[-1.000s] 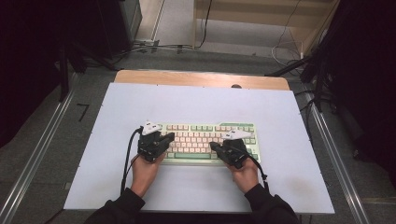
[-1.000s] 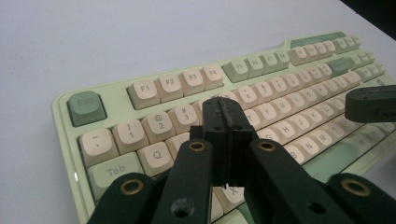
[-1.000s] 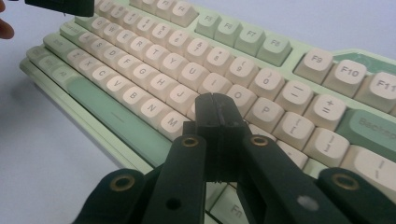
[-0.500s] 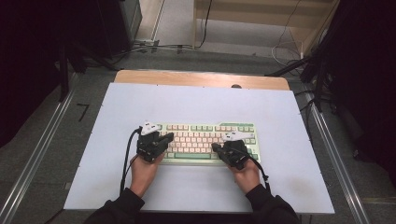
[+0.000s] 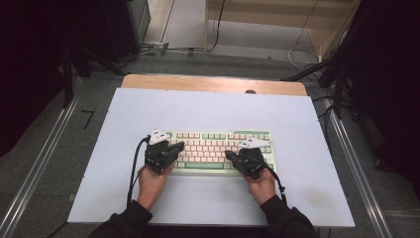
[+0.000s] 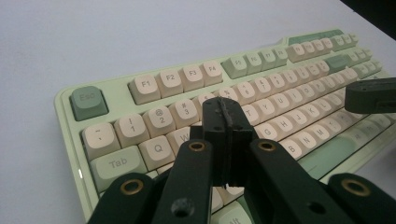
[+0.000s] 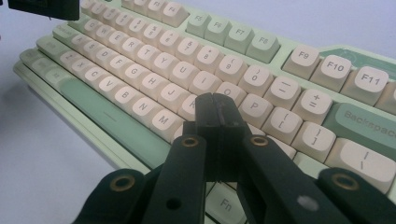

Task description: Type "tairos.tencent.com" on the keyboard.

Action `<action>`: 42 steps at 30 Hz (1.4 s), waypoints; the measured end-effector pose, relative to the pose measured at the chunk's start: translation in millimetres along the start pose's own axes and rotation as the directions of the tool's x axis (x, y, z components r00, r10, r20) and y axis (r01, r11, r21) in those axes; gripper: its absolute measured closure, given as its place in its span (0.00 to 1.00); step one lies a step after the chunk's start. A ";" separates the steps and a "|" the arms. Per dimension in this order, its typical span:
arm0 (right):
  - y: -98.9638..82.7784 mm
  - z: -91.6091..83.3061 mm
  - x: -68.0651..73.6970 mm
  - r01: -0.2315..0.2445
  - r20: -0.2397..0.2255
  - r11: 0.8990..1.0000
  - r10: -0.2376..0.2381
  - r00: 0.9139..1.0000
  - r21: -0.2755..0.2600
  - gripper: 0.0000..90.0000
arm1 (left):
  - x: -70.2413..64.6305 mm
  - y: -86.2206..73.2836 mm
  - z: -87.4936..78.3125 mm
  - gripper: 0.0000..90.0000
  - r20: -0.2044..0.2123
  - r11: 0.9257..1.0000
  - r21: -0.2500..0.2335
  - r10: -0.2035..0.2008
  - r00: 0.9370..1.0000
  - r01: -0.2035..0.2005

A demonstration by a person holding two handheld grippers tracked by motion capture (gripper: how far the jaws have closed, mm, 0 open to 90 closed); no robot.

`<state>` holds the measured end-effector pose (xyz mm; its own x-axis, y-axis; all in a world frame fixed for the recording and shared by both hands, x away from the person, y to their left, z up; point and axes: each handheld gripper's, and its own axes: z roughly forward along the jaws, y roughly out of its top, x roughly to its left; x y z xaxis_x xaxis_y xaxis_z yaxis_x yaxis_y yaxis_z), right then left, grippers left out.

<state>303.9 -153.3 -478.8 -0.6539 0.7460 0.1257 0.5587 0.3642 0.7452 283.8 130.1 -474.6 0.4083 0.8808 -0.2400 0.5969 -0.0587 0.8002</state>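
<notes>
Found the keyboard (image 5: 218,148) lying flat on the white table (image 5: 213,106), a little toward six o'clock from the middle, with its long side running nine to three. Saw the left gripper (image 5: 179,145) at the keyboard's nine o'clock end, aimed toward three o'clock, jaws pressed together with nothing between them. In the left gripper view, hung those closed tips (image 6: 229,116) over the letter rows just past the W key (image 6: 186,137); could not tell whether a key was touched. Saw the right gripper (image 5: 229,154) near the five o'clock part of the keyboard, aimed toward ten o'clock, jaws likewise closed and empty. In the right gripper view, hovered its tips (image 7: 217,112) near the keys beside the P key (image 7: 254,106).

Judged the step to be key pressing with the closed tips as a single blunt finger. Called for keeping both pairs of jaws shut, centring the tip over one keycap, coming down straight and not at a slant, and pressing lightly so no neighbouring key dipped. Called also for lifting clear before moving sideways, and for keeping the two grippers well apart.
</notes>
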 end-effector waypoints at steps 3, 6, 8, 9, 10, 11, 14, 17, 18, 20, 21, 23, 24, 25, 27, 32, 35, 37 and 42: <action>-0.8 1.8 0.8 0.006 0.002 1.000 -0.006 1.000 0.008 0.97 | -0.3 -0.4 0.4 1.00 0.000 1.000 0.004 0.000 1.000 0.000; -0.4 2.3 1.2 0.007 0.001 1.000 -0.007 1.000 0.005 0.97 | -1.8 -0.7 0.4 1.00 0.008 1.000 0.007 0.001 1.000 -0.001; -0.2 2.4 1.1 0.007 0.000 1.000 -0.007 1.000 0.004 0.97 | -3.4 -0.9 0.8 1.00 0.015 1.000 0.009 0.001 1.000 -0.001; 0.0 2.6 1.0 0.007 -0.001 1.000 -0.007 1.000 0.003 0.97 | -3.7 -1.0 0.9 1.00 0.015 1.000 0.011 0.005 1.000 -0.005; 0.1 2.9 1.1 0.005 -0.003 1.000 -0.005 1.000 0.001 0.97 | -4.5 -1.1 1.2 1.00 0.018 1.000 0.014 0.009 1.000 -0.009; 0.4 3.2 1.3 0.005 -0.003 1.000 -0.005 1.000 0.002 0.97 | -5.3 -1.2 1.5 1.00 0.020 1.000 0.016 0.009 1.000 -0.009; 0.8 3.8 2.4 0.004 -0.006 1.000 -0.004 1.000 0.004 0.97 | -7.7 -2.1 2.1 1.00 0.030 1.000 0.025 0.014 0.999 -0.015; 1.7 3.9 3.0 0.008 -0.007 1.000 -0.008 1.000 -0.002 0.97 | -11.1 -4.2 2.5 1.00 0.041 0.999 0.035 0.021 0.999 -0.022; 2.0 3.9 3.0 0.007 -0.008 1.000 -0.007 1.000 -0.002 0.97 | -12.0 -5.0 2.6 1.00 0.043 0.999 0.038 0.023 0.999 -0.025; 2.7 4.2 2.7 0.003 -0.010 1.000 -0.003 1.000 -0.004 0.97 | -13.2 -6.4 2.2 1.00 0.048 0.999 0.041 0.024 0.999 -0.026; 3.0 4.4 2.6 0.002 -0.011 1.000 -0.002 1.000 -0.004 0.97 | -13.4 -6.7 2.0 1.00 0.049 0.999 0.041 0.024 0.999 -0.026; 3.1 5.1 2.9 0.003 -0.012 1.000 -0.003 1.000 -0.003 0.97 | -13.7 -7.1 1.5 1.00 0.051 0.999 0.045 0.024 0.998 -0.026; 3.2 5.3 3.2 0.003 -0.013 1.000 -0.003 1.000 -0.002 0.97 | -13.8 -7.6 1.5 1.00 0.054 0.999 0.047 0.023 0.998 -0.026; 3.5 5.4 3.5 0.003 -0.014 1.000 -0.003 1.000 -0.005 0.97 | -14.0 -8.0 1.7 1.00 0.055 0.998 0.050 0.024 0.998 -0.027; 4.4 5.3 3.7 0.001 -0.013 1.000 -0.002 1.000 -0.008 0.97 | -14.5 -8.7 2.5 1.00 0.058 0.998 0.056 0.025 0.998 -0.029; 6.4 6.7 2.3 -0.007 -0.006 1.000 0.007 1.000 -0.015 0.97 | -16.9 -10.2 4.6 1.00 0.061 0.997 0.063 0.031 0.998 -0.035; 7.3 7.1 2.0 -0.009 -0.006 1.000 0.009 1.000 -0.016 0.97 | -17.9 -11.0 5.7 1.00 0.063 0.997 0.070 0.036 0.997 -0.040; 8.3 7.7 2.3 -0.010 -0.006 1.000 0.010 1.000 -0.022 0.97 | -18.2 -11.5 6.9 1.00 0.064 0.996 0.074 0.037 0.997 -0.042; 10.6 9.8 2.9 -0.009 -0.002 1.000 0.009 1.000 -0.026 0.97 | -19.2 -12.5 9.0 1.00 0.068 0.995 0.085 0.042 0.997 -0.048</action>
<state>313.0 -141.8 -477.0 -0.6498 0.7482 0.1339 0.5512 0.3426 0.7608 274.7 109.7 -484.9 0.4793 0.8434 -0.2427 0.6334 -0.1409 0.7609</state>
